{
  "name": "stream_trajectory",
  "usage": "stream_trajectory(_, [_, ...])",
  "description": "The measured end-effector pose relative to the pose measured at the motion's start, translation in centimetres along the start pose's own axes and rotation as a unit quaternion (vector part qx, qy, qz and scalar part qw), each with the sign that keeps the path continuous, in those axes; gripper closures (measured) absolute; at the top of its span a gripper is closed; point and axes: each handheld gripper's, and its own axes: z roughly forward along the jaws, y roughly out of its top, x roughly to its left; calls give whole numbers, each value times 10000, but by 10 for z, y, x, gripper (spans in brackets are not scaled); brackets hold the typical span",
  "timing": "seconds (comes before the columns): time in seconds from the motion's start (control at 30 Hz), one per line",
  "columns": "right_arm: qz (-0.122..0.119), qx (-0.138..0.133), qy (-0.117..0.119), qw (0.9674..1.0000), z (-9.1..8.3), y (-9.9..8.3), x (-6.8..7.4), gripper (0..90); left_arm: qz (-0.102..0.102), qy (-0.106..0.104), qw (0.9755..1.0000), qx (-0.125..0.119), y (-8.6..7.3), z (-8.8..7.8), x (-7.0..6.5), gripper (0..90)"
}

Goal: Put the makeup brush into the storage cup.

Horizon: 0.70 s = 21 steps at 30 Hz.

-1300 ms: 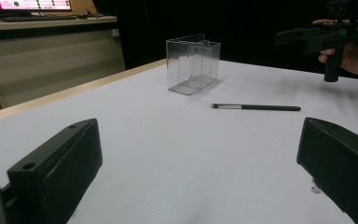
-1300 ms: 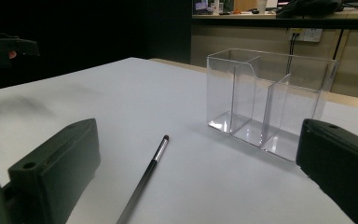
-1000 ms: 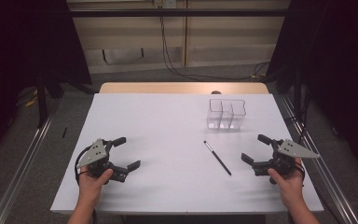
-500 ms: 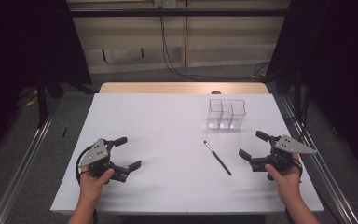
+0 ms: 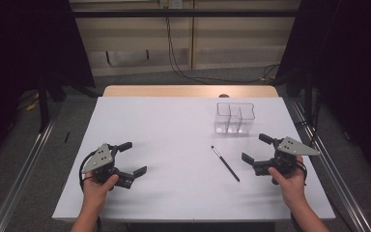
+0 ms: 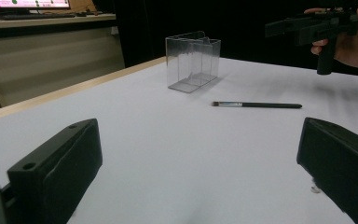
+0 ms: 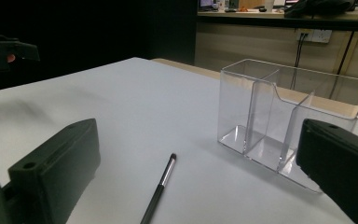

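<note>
We log one white worktop (image 5: 174, 145), and everything on it sits in its right half. One clear organiser (image 5: 235, 117), with dividing walls inside, stands upright near the far right corner; in the right gripper view (image 7: 279, 112) we count three compartments with nothing in them.

Two grippers are over the near part of the worktop, each held in a hand. The left gripper (image 5: 129, 158) is near the near left corner, its jaws spread wide with nothing between them; in its own view (image 6: 200, 154) we see bare worktop in the gap. The right gripper (image 5: 256, 149) is near the right edge, jaws likewise wide apart and holding nothing, confirmed in its own view (image 7: 196, 163).

One thin black brush (image 5: 225, 163) lies flat on the worktop, on the near side of the organiser and apart from it. It lies just left of the right gripper, close to the jaw tips but not touching and not between them. In the right gripper view the brush (image 7: 161, 189) lies ahead on the surface between the two jaws' lines, tip pointing away. From the left gripper the brush (image 6: 257, 105) is well apart, across the worktop.
</note>
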Motion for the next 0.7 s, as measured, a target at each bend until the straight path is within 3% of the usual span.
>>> stream_trajectory(0.7, [-13,122,143,9998,23,3,9,0,14,-31,10000,0,1,2,-2,0])
